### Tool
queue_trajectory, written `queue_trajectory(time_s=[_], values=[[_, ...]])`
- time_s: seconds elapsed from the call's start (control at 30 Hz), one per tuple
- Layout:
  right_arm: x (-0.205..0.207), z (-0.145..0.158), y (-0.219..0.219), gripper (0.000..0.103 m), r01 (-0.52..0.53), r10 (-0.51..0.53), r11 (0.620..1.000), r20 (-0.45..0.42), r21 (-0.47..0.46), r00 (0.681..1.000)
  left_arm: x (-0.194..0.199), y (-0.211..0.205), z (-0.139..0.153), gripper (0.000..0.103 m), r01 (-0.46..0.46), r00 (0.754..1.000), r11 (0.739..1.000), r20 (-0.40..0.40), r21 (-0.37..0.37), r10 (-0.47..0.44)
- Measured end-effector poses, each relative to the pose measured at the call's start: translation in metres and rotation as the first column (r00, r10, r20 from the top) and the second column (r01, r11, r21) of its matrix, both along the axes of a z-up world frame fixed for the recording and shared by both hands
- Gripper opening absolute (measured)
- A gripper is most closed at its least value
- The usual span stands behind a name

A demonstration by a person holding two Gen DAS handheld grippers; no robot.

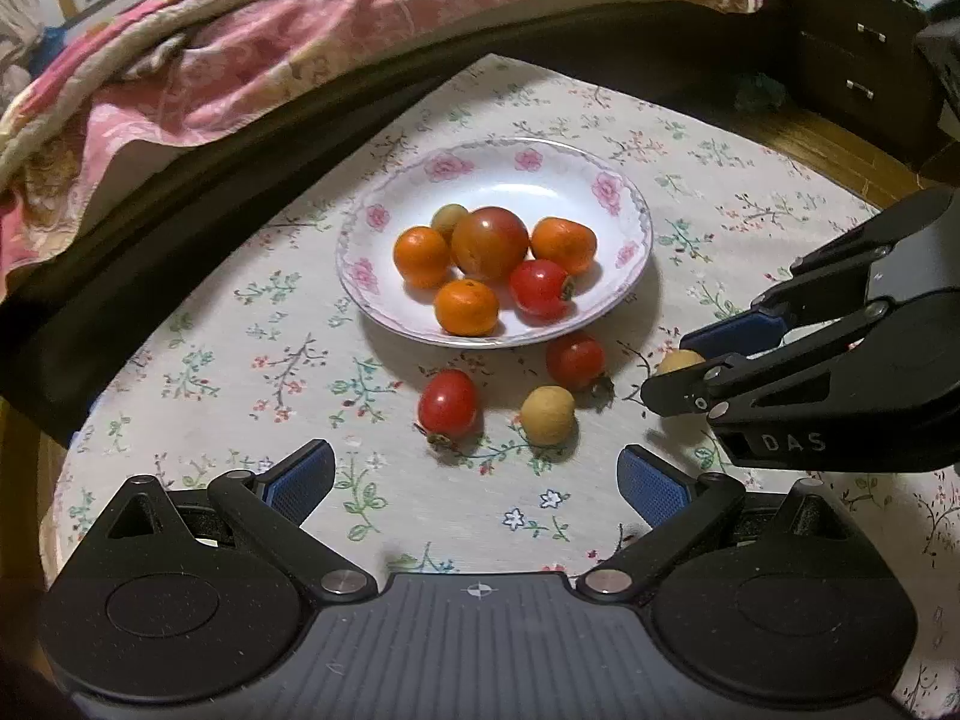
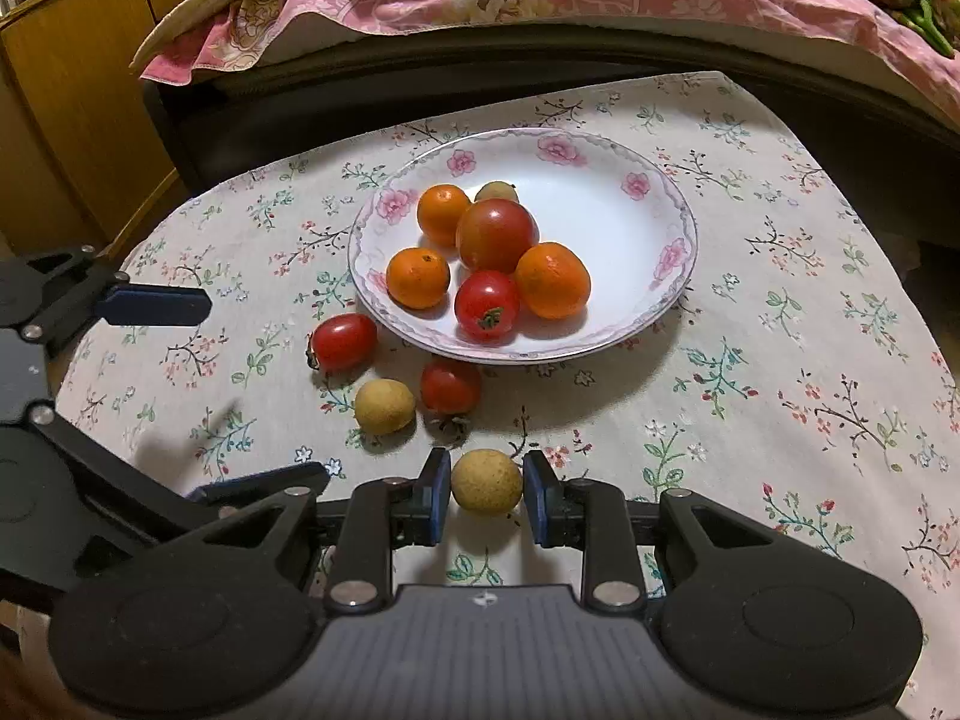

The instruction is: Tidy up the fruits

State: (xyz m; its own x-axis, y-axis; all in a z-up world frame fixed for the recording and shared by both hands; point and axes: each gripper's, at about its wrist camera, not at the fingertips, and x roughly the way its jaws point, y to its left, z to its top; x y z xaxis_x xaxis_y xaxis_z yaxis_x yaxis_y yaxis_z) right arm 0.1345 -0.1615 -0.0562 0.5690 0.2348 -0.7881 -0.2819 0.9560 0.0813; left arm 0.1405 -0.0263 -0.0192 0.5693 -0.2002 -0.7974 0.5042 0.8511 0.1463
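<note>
I am bracketing the small yellow fruit (image 2: pixel 486 482) low in the frame with my right gripper (image 2: pixel 486 495), jaws narrowly apart, not yet gripping. Closing off-centre may roll it away across the surface (image 2: pixel 780 360). My left gripper (image 1: pixel 477 483) is gaping wide, empty.

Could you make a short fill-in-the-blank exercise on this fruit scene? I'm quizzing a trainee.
1. The plate holds ____ orange tangerines.
2. The tan fruit sits between the fingers of the ____ gripper.
3. The left gripper is ____, with nothing between its fingers.
4. On the tablecloth, outside the plate, lie ____ red tomatoes.

Missing words: three; right; open; two
</note>
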Motion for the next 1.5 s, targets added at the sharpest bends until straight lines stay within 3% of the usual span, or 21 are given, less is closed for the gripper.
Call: queue_trajectory(time_s=[0.77, 1.03, 1.23, 1.5], values=[[-0.005, 0.001, -0.022, 0.03, 0.023, -0.023, 1.0, -0.018, 0.006, 1.0, -0.001, -0.024, -0.025, 0.099, 0.067, 0.997, 0.997, -0.029, 0.028, -0.067], [-0.005, 0.003, -0.025, 0.03, 0.032, -0.031, 0.999, -0.018, 0.019, 0.999, 0.003, -0.021, -0.028, 0.084, 0.062, 0.997, 0.998, -0.039, -0.003, -0.062], [-0.006, 0.006, -0.027, 0.03, 0.032, -0.032, 0.999, -0.017, 0.037, 0.999, 0.011, -0.017, -0.024, 0.079, 0.022, 0.998, 0.998, -0.06, -0.058, -0.026], [-0.006, 0.006, -0.034, 0.03, 0.044, -0.043, 0.998, -0.021, 0.046, 0.999, 0.017, -0.032, -0.029, 0.069, 0.059, 0.996, 0.995, -0.065, -0.075, -0.064]])
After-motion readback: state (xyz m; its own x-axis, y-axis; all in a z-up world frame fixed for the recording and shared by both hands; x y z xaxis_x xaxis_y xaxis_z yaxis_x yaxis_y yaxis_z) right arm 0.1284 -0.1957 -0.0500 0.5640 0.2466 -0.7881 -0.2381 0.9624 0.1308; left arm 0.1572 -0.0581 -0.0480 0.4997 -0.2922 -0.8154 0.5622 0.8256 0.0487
